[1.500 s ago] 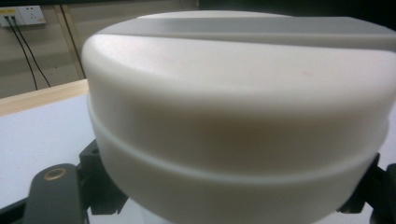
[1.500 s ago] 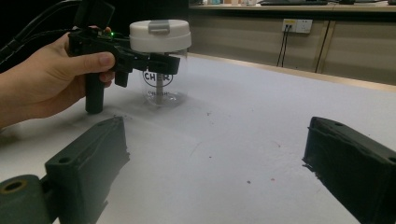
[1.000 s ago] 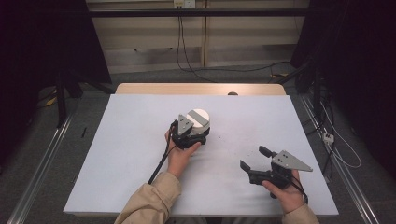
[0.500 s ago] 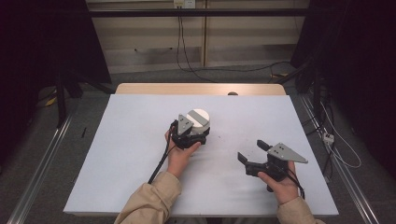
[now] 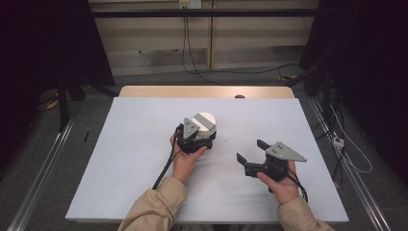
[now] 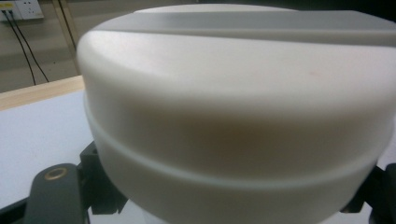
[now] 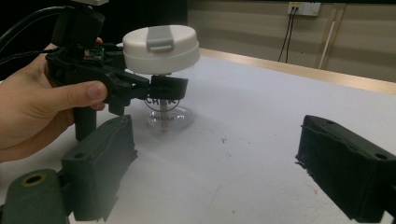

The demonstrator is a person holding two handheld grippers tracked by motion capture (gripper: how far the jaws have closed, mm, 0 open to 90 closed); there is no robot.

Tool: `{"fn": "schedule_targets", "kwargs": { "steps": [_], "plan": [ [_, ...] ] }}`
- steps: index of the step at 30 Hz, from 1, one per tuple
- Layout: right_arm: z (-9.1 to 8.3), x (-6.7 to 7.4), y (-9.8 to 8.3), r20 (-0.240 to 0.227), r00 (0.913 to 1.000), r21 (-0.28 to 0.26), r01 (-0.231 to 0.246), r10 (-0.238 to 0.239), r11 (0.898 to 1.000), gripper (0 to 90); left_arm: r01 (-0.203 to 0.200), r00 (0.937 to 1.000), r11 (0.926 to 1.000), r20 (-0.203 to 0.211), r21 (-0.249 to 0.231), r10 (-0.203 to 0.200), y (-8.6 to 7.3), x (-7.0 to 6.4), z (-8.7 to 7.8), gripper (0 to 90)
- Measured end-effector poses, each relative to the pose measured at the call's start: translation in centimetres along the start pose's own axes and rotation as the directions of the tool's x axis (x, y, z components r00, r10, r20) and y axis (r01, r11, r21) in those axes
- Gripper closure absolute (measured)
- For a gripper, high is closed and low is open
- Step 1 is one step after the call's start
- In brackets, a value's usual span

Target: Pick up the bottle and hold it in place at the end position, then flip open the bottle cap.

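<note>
A clear cup with a white lid (image 5: 204, 120) and a grey flip tab stands upright on the white table sheet (image 5: 130, 144). My left gripper (image 5: 201, 139) is shut on the cup just under the lid. In the right gripper view, its black jaws clamp the clear body (image 7: 166, 114) below the lid (image 7: 161, 49). The lid (image 6: 233, 116) looms close in the left gripper view, with one finger (image 6: 51, 196) at the bottom left. My right gripper (image 5: 250, 150) hovers to the right of the cup, apart from it. It is open and points toward the cup, with nothing between its fingers (image 7: 100, 163).
A wooden table edge (image 5: 207, 91) runs along the far side of the sheet. Cables (image 5: 192, 62) lie on the floor behind it, and metal rails (image 5: 43, 173) flank the table. A wall socket (image 7: 303, 8) sits on the far wall.
My right gripper has moved left toward the cup and risen slightly. The left gripper and cup have stayed in place.
</note>
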State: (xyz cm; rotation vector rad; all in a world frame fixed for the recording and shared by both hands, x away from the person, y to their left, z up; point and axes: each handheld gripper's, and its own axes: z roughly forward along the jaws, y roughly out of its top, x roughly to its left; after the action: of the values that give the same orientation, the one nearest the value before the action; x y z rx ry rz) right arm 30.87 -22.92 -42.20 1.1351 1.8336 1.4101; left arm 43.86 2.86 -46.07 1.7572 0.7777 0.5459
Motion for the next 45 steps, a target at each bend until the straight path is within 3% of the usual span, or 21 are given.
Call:
{"fn": "schedule_targets", "kwargs": {
  "steps": [15, 38, 45],
  "plan": [
    [2.4, 1.3, 1.1, -0.009, 0.9999, 0.025, 0.011, -0.011, 1.000, 9.1, -0.004, 1.0000, 1.0000, -0.001, 0.001, 0.004, 0.0, 0.0, 0.0, 18.7],
    [4.0, 2.1, 1.6, -0.028, 0.9993, 0.051, 0.028, -0.027, 0.998, 9.3, -0.004, 1.0000, 1.0000, -0.004, 0.001, 0.004, 0.0, 0.0, 0.0, 18.7],
    [4.6, 2.3, 1.7, -0.034, 0.9989, 0.058, 0.034, -0.032, 0.998, 15.3, -0.004, 1.0000, 1.0000, -0.004, 0.001, 0.004, 0.0, 0.0, 0.0, 18.7]
  ]
}}
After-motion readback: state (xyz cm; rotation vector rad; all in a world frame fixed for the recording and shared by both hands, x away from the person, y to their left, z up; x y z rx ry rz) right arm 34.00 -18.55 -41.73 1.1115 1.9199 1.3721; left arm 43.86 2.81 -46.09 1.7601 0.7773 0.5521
